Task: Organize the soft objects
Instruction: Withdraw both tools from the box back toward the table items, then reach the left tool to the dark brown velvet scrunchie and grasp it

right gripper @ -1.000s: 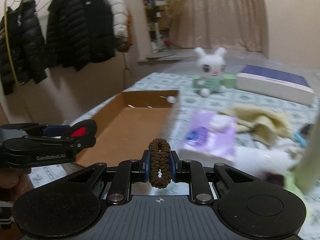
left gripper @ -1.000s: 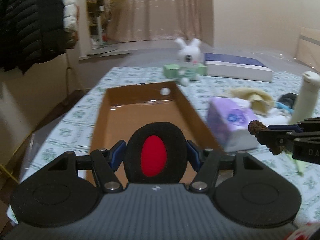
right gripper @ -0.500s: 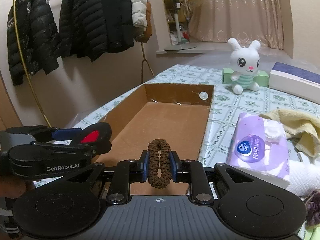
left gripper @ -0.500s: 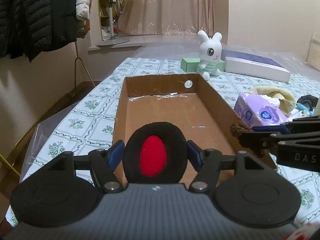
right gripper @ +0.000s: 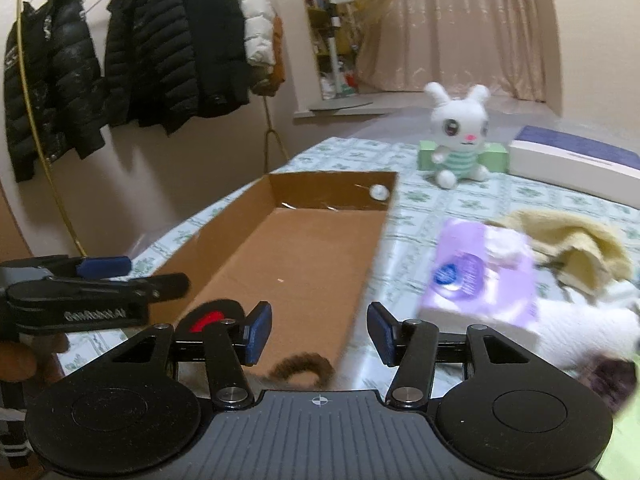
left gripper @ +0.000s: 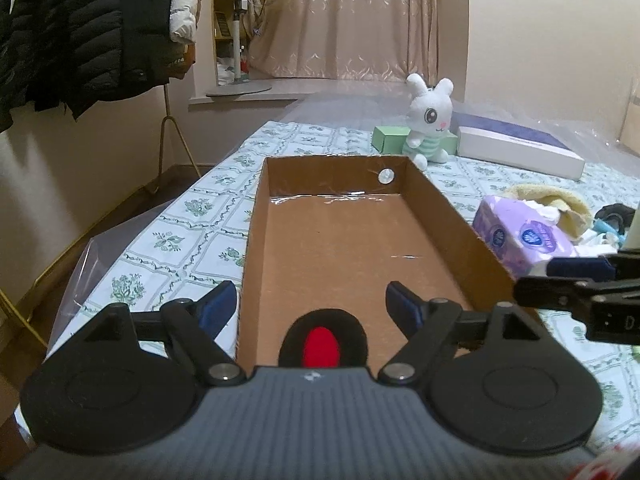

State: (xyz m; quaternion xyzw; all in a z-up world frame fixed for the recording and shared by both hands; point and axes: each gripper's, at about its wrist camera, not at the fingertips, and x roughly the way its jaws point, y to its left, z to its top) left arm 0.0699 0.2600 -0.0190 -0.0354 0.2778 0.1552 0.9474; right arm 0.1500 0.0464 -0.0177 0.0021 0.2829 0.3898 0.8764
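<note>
An open cardboard box [left gripper: 444, 208] [right gripper: 224, 236] lies lengthwise on the patterned table. My left gripper [left gripper: 316, 304] is open over the box's near end; a black round pad with a red centre [left gripper: 323, 345] [right gripper: 208, 316] sits below it inside the box. My right gripper [right gripper: 318, 330] is open at the box's near right corner; a brown braided hair tie [right gripper: 302, 366] lies just below it. A white plush rabbit [left gripper: 428, 124] [right gripper: 460, 136] sits behind the box.
A purple tissue pack [left gripper: 520, 240] [right gripper: 484, 276], a yellow cloth [left gripper: 556, 200] [right gripper: 580, 248] and white cloth lie right of the box. A green carton [left gripper: 390, 138] and a flat white-and-purple box [left gripper: 520, 152] stand at the back. Coats [right gripper: 160, 48] hang on a rack at left.
Both grippers have opened. The black-and-red pad has left the left jaws and sits low in the box; the brown hair tie has dropped out of the right jaws.
</note>
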